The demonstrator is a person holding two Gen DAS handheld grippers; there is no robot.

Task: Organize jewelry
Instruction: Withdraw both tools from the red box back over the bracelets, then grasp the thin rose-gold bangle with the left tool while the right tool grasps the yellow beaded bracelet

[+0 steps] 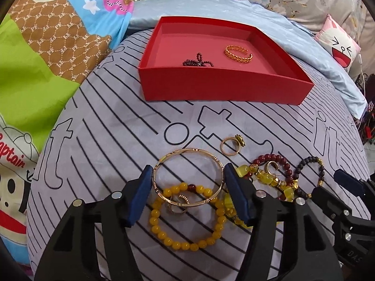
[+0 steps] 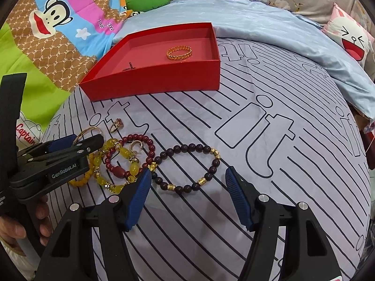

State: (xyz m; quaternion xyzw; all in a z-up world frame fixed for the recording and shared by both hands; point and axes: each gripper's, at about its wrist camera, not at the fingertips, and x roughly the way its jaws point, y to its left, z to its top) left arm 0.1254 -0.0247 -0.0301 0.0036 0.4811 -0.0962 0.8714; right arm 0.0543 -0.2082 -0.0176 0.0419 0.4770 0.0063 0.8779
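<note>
We see the left tongs [image 1: 187, 182] straddling the gold bangle [image 1: 187, 175] on the striped bedsheet [image 1: 117, 128]; its blue pads [image 1: 140, 194] sit at the bangle's rim, apparently touching, though contact is not certain. The bangle overlaps a yellow bead bracelet [image 1: 187, 217]. The right tongs [image 2: 187, 187] stands open and empty over the dark bead bracelet [image 2: 187, 166]. Beside it lies a red bead bracelet [image 2: 131, 154]. The red box [image 1: 222, 89] farther back holds a gold woven ring [image 1: 239, 53] and a dark bead string [image 1: 198, 62].
</note>
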